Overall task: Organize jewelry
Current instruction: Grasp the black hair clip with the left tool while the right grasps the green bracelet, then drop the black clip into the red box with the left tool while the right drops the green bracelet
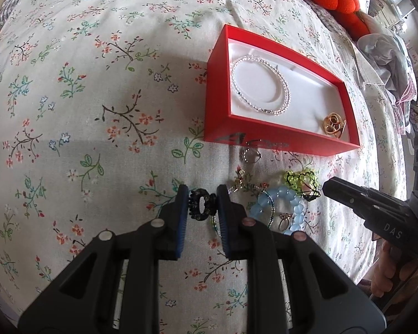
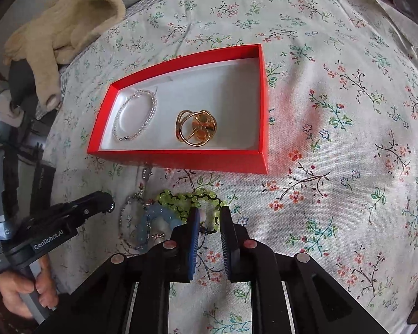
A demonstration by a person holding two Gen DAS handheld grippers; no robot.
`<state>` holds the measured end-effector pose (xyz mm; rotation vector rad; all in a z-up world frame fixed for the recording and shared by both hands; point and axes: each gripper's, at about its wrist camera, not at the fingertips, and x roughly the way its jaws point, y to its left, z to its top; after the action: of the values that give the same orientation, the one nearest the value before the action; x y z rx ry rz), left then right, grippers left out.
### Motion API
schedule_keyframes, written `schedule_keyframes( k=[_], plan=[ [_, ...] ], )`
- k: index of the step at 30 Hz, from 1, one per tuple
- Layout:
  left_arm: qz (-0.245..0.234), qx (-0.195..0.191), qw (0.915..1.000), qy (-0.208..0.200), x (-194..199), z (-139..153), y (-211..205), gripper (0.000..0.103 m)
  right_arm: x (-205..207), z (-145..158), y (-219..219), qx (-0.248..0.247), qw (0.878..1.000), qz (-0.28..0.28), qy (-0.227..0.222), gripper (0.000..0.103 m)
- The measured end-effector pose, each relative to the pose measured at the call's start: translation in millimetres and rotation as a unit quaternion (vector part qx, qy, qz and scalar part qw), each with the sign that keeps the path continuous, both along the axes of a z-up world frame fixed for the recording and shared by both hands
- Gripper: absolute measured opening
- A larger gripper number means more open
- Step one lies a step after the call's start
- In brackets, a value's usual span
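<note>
Left gripper (image 1: pixel 202 204) clamps black hair tie (image 1: pixel 200 204) between narrow fingers. Right gripper (image 2: pixel 209 222) narrow around green bead bracelet (image 2: pixel 189 199), grip unclear. Red box (image 1: pixel 223 55) lies just beyond both, long axis crosswise.

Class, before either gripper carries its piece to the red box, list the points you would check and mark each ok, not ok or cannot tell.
1. Left gripper closed on black ring: ok.
2. Right gripper around green beaded bracelet, firm hold: cannot tell.
3. Red box open: ok.
4. Free floor between silver bracelet and gold ring: ok.
5. Green bracelet free of blue bracelet: cannot tell.
</note>
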<state>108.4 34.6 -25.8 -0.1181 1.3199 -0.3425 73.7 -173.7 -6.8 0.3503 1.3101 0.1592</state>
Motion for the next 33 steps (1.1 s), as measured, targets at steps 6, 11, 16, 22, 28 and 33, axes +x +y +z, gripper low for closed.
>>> schedule_keyframes(
  k=[6,11,16,22,28,33],
  plan=[
    [0.0,0.001,1.0,0.0,0,1,0,0.022,1,-5,1,0.025,0.999,-0.014,0.014,0.06],
    [0.0,0.004,1.0,0.0,0,-1,-3,0.022,4,-20,10,0.037,0.999,-0.01,0.037,0.052],
    [-0.002,0.006,1.0,0.001,0,-2,-8,0.022,7,-29,9,0.018,0.999,-0.017,0.039,0.026],
    [0.0,0.004,1.0,-0.002,0,0,-7,0.022,6,-26,1,0.023,0.999,-0.02,0.032,0.008],
    [0.006,-0.005,0.9999,-0.007,-2,7,1,0.022,2,-6,-1,0.027,1.0,-0.014,0.003,0.008],
    [0.011,-0.021,0.9996,-0.018,-4,19,5,0.022,-3,13,-6,0.046,0.999,-0.015,-0.015,0.008]
  ],
)
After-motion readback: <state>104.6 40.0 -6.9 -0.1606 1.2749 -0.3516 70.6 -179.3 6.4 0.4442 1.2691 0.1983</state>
